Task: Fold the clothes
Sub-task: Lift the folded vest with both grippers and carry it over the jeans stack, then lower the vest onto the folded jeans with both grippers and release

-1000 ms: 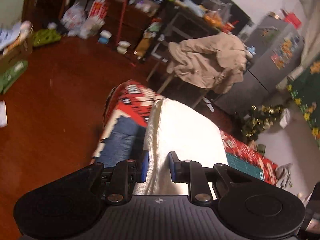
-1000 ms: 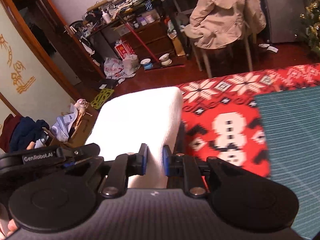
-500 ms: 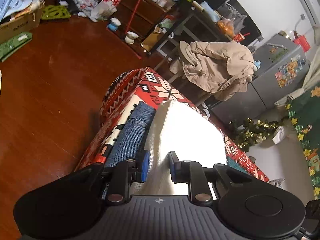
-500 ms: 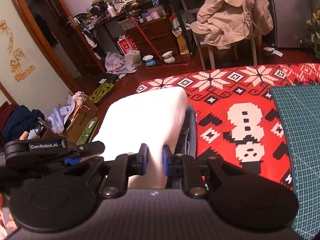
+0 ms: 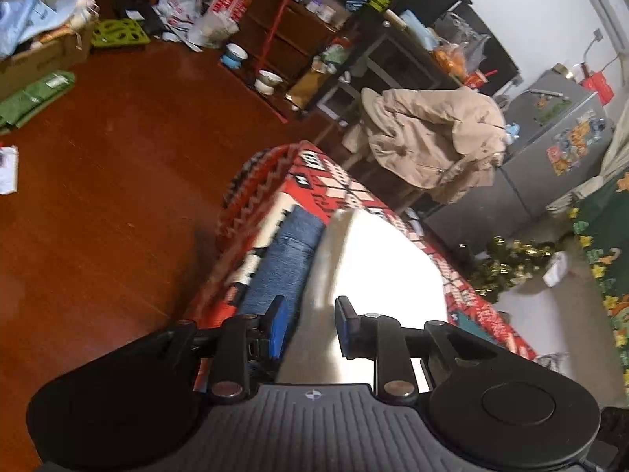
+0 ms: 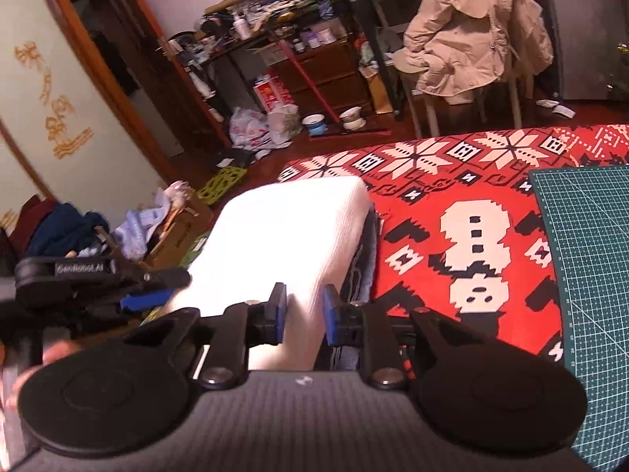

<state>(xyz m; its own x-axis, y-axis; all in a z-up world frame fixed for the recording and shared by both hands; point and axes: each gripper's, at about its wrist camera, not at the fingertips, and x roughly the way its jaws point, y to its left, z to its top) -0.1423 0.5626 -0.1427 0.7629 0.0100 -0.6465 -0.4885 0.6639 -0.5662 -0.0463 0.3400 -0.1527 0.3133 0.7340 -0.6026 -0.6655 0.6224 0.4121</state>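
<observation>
A folded white knit garment lies over folded blue jeans near the corner of the table with the red patterned cloth. My left gripper holds the garment's near edge between its jaws; they are opening, and the left pad stands a little off the fabric. My right gripper is shut on the same edge further along. The left gripper's body shows at the left of the right wrist view, with a hand under it.
A green cutting mat covers the table's right side. Behind the table a beige coat hangs over a chair. Cluttered shelves, bags and a cardboard box line the wooden floor.
Both grippers have sunk with the white garment, which now rests on the jeans. The left jaws stand slightly wider than before.
</observation>
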